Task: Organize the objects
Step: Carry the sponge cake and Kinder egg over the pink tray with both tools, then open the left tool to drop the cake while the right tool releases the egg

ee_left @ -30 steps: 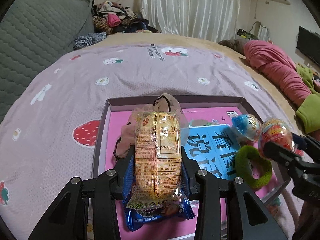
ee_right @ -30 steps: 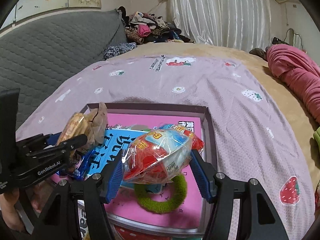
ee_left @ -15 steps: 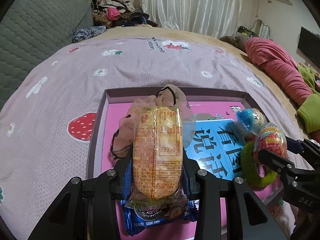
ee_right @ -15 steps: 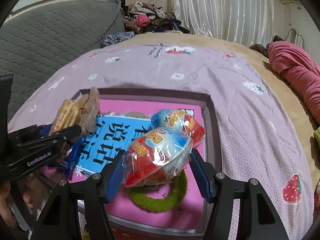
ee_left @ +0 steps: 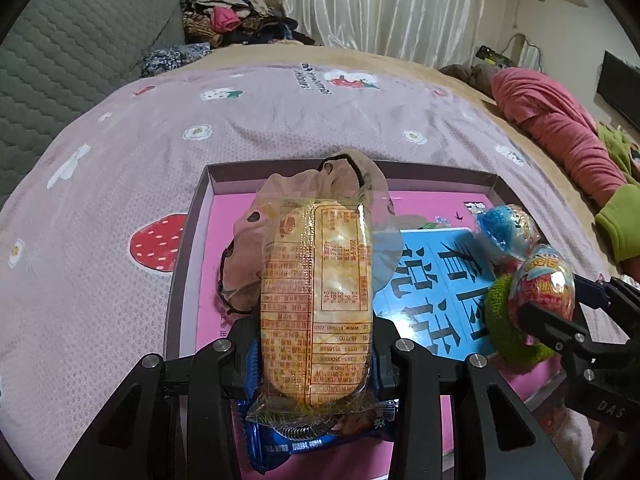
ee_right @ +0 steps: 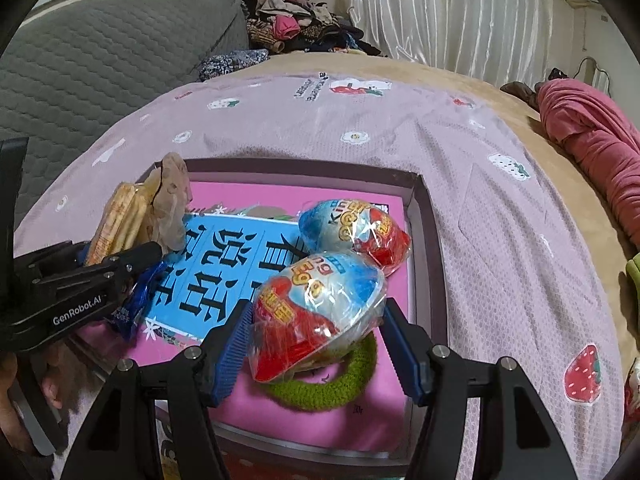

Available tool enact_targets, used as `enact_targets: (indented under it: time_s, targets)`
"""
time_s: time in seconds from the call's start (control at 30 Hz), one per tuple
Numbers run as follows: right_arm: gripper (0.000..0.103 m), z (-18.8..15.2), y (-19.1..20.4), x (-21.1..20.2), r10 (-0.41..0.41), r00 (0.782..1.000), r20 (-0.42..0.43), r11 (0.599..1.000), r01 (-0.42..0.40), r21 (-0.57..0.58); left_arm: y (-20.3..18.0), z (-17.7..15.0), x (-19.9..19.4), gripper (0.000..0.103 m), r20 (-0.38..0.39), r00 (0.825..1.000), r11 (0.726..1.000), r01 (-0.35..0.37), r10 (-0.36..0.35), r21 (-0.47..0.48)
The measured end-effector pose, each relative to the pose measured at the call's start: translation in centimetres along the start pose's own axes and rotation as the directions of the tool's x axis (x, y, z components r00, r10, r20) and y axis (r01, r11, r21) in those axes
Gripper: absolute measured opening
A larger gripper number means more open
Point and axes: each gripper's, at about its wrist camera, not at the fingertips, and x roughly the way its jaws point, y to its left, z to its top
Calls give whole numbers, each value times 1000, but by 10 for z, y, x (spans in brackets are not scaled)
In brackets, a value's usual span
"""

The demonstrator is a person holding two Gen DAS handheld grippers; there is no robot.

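The left gripper point(ee_left: 316, 344) clamps a long orange-yellow cracker packet in clear printed plastic wrap point(ee_left: 316, 300), held lengthwise above a blue foil biscuit wrapper point(ee_left: 320, 440) at the near edge of the shallow grey-walled box with a pink floor point(ee_left: 188, 248). The right gripper point(ee_right: 316, 336) grips an egg-shaped toy sweet, half red and half blue-white under crinkled film point(ee_right: 320, 312), over a fuzzy green hair ring point(ee_right: 336, 384). A second such egg point(ee_right: 352, 232) lies just beyond on a blue card with black characters point(ee_right: 224, 256).
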Motion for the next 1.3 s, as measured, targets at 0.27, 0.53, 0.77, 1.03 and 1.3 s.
enact_targets:
  time_s: [0.27,0.53,0.77,1.03,1.3]
  targets:
    - [64,-4,3,7,-16,999,-43,1000,15,-17,0,1,-1,43,-9,1000,1000,1,-1,-5]
    - [71,-6,3,11,-38,997,-65,999,36,-27,2,0,1,61,-20,1000,1000,-16,16,-2]
    - [76,-6,1,7,-53,996,-67,998,52,-22,2,1,0,71,-27,999,1000,-22,22,-5]
    - [82,-4,-1,1,-74,996,-51,997,73,-20,6,2,-5,77,-21,999,999,-33,33,-13]
    - [82,-2,-2,-2,-79,996,-47,997,79,-14,9,4,-12,81,-12,999,999,-36,35,-30]
